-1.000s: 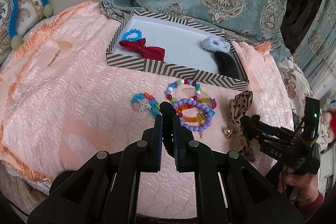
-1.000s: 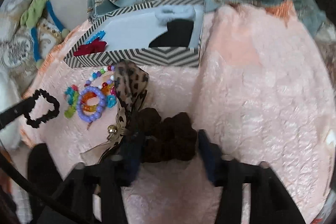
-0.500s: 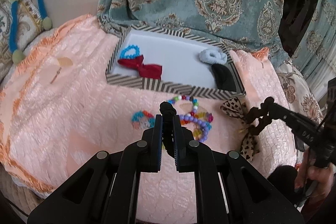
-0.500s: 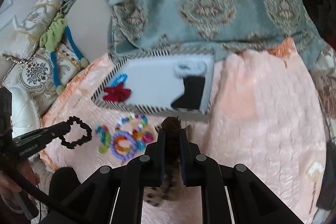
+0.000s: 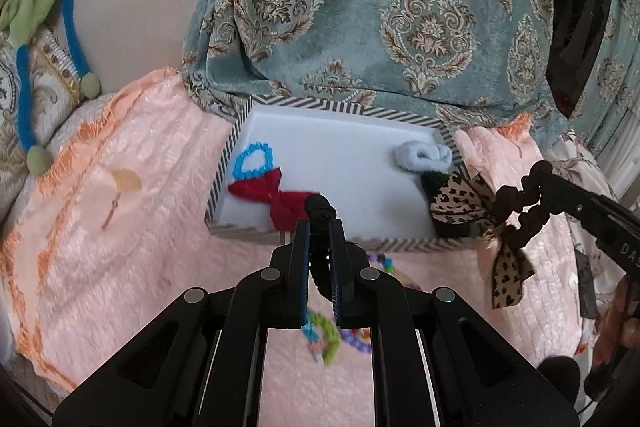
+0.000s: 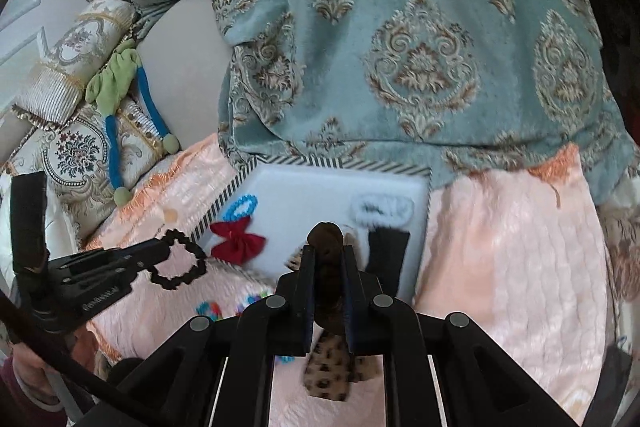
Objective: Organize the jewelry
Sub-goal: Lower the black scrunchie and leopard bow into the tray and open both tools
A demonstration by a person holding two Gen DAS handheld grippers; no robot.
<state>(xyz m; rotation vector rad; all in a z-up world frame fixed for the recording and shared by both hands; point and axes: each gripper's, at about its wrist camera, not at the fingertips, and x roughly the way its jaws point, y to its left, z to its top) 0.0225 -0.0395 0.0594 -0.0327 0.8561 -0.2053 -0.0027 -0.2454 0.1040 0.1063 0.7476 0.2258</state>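
One peach quilted bedspread (image 5: 120,247) carries everything, with one teal damask cloth (image 5: 400,7) draped behind it. One striped-rim tray (image 5: 340,107) with a white floor sits at the far edge of the bedspread, touching the cloth.

Count inside the tray, four items: one red bow (image 5: 276,201), one blue bead bracelet (image 5: 253,159) touching the bow's far wing, one pale blue scrunchie (image 5: 420,157) at the right end, one black hair tie (image 5: 434,181) just beside it.

On the bedspread in front of the tray lies a cluster of coloured bead bracelets (image 5: 332,339); it is blurred and half hidden behind your tools, so I cannot count them.

Your left gripper (image 5: 319,227) is clamped nearly closed on one black scrunchie (image 6: 178,261), which hangs as an open loop beyond the fingertips, above the tray's near-left corner.

Your right gripper (image 6: 325,255) is likewise pinched tight on one brown scrunchie (image 5: 524,203) with one leopard-print bow (image 5: 460,203) and tails attached, held in the air over the tray's right end.
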